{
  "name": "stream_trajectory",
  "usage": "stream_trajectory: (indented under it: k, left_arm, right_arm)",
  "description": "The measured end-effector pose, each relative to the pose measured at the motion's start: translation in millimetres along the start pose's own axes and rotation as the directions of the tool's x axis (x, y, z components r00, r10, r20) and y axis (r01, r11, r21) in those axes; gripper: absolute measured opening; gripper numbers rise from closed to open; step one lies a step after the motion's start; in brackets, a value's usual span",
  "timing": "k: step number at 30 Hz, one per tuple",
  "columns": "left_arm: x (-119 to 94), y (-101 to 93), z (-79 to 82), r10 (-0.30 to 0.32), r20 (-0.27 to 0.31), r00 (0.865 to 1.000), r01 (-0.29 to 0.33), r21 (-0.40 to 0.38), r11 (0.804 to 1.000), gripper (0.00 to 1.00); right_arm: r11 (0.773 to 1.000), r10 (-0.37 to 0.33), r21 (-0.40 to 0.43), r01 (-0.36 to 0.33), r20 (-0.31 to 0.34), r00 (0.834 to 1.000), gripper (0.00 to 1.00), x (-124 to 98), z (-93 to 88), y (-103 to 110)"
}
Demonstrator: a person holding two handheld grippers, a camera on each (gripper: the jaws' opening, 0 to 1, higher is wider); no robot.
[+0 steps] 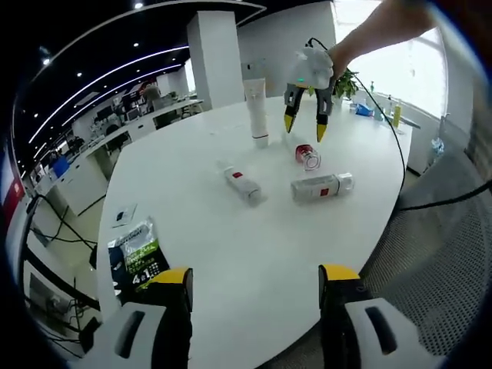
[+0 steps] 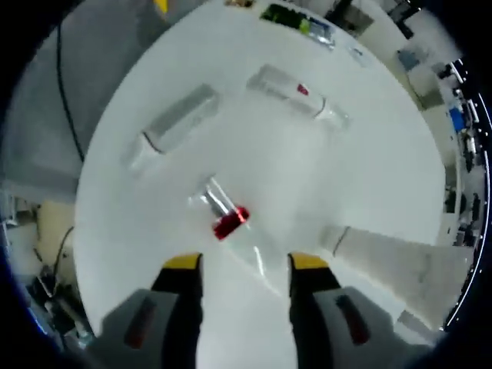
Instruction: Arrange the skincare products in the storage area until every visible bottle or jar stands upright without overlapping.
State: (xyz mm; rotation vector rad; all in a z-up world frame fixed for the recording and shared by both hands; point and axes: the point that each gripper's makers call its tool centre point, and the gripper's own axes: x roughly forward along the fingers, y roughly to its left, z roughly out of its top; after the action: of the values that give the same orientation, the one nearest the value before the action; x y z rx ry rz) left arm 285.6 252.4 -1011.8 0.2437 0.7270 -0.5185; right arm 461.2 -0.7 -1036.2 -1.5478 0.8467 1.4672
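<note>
On the white round table (image 1: 231,254) a tall white tube (image 1: 257,109) stands upright on its cap. Three products lie on their sides: a small clear bottle with a red cap (image 1: 307,154), a white bottle with a red label (image 1: 242,184), and a larger silver-white bottle (image 1: 321,187). My right gripper (image 1: 305,127) hangs open just above the red-capped bottle, held by a hand. In the right gripper view, its fingers (image 2: 184,265) frame the red-capped bottle (image 2: 220,211) from above, with the silver bottle (image 2: 171,124), the labelled bottle (image 2: 296,95) and the tube (image 2: 392,261) around. My left gripper (image 1: 255,275) stands open near the table's front edge.
A dark green packet (image 1: 137,257) and a small card (image 1: 123,215) lie at the table's left edge. A black cable (image 1: 384,115) runs across the far right side. Grey carpet (image 1: 430,254) lies right of the table. Desks and a white pillar (image 1: 215,58) stand behind.
</note>
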Motion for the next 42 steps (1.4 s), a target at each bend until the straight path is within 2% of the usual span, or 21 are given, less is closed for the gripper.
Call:
stream_trajectory:
  k: [1,3,5,9,17,21,23,28,30,32,35,38,40,42]
  left_arm:
    - [0.5,0.8,-1.9,0.003,-0.010,1.000,-0.003,-0.003,1.000,0.68]
    - [0.1,1.3,-2.0,0.007,-0.011,1.000,-0.007,0.004,1.000,0.68]
    - [-0.2,1.4,-1.2,0.009,-0.006,1.000,-0.009,0.005,1.000,0.67]
    - [1.5,-0.8,-4.8,-0.002,-0.025,1.000,0.003,0.014,1.000,0.66]
    - [1.0,2.3,-6.7,0.011,-0.035,0.999,-0.011,0.012,1.000,0.66]
    - [0.8,2.1,-5.6,0.009,-0.029,1.000,-0.009,0.015,1.000,0.63]
    - [0.9,1.8,-5.9,0.009,-0.031,0.999,-0.008,0.021,1.000,0.63]
    - [2.3,1.2,-8.7,0.006,-0.046,0.999,-0.005,0.024,1.000,0.63]
    - [2.0,0.9,-8.7,0.006,-0.047,0.999,-0.005,0.031,1.000,0.62]
    - [1.8,1.5,-8.5,0.009,-0.046,0.999,-0.008,0.027,1.000,0.62]
    - [2.0,1.5,-9.4,0.008,-0.050,0.999,-0.007,0.025,1.000,0.62]
    - [2.0,1.0,-9.0,0.008,-0.047,0.999,-0.006,0.030,1.000,0.61]
    - [2.0,1.2,-9.1,0.008,-0.048,0.999,-0.007,0.028,1.000,0.61]
    - [2.2,0.9,-10.0,0.007,-0.052,0.999,-0.005,0.028,1.000,0.61]
  right_arm:
    - [0.998,0.002,-0.056,-0.003,-0.020,1.000,0.42,5.6,-0.8,-0.7]
    - [0.994,0.009,-0.113,-0.014,-0.044,0.999,0.42,14.3,-1.5,-2.9]
    - [0.991,-0.002,-0.134,-0.005,-0.053,0.999,0.41,19.7,-0.1,-7.2]
    - [0.982,0.045,-0.179,-0.059,-0.082,0.996,0.35,28.7,-2.8,-3.5]
    - [0.991,0.059,-0.116,-0.066,-0.059,0.997,0.38,39.4,-0.5,-5.3]
    - [0.991,0.096,-0.082,-0.101,-0.069,0.993,0.37,38.7,-2.3,-5.0]
    - [0.991,0.127,-0.040,-0.130,-0.075,0.989,0.38,39.5,-3.7,-3.1]
    - [0.992,0.124,-0.016,-0.125,-0.073,0.990,0.38,39.9,-2.1,-3.8]
    - [0.992,0.119,0.042,-0.116,-0.055,0.991,0.37,39.7,-1.6,-4.6]
    - [0.989,0.121,0.091,-0.115,-0.064,0.991,0.35,40.6,-4.5,-4.3]
    - [0.972,0.141,0.200,-0.123,-0.080,0.987,0.31,40.7,-7.7,-0.4]
    - [0.940,0.147,0.321,-0.117,-0.071,0.987,0.27,40.6,-11.5,1.6]
    - [0.917,0.137,0.383,-0.111,-0.042,0.990,0.26,40.4,-11.4,1.8]
    - [0.883,0.118,0.458,-0.106,0.003,0.993,0.26,39.3,-10.6,2.8]
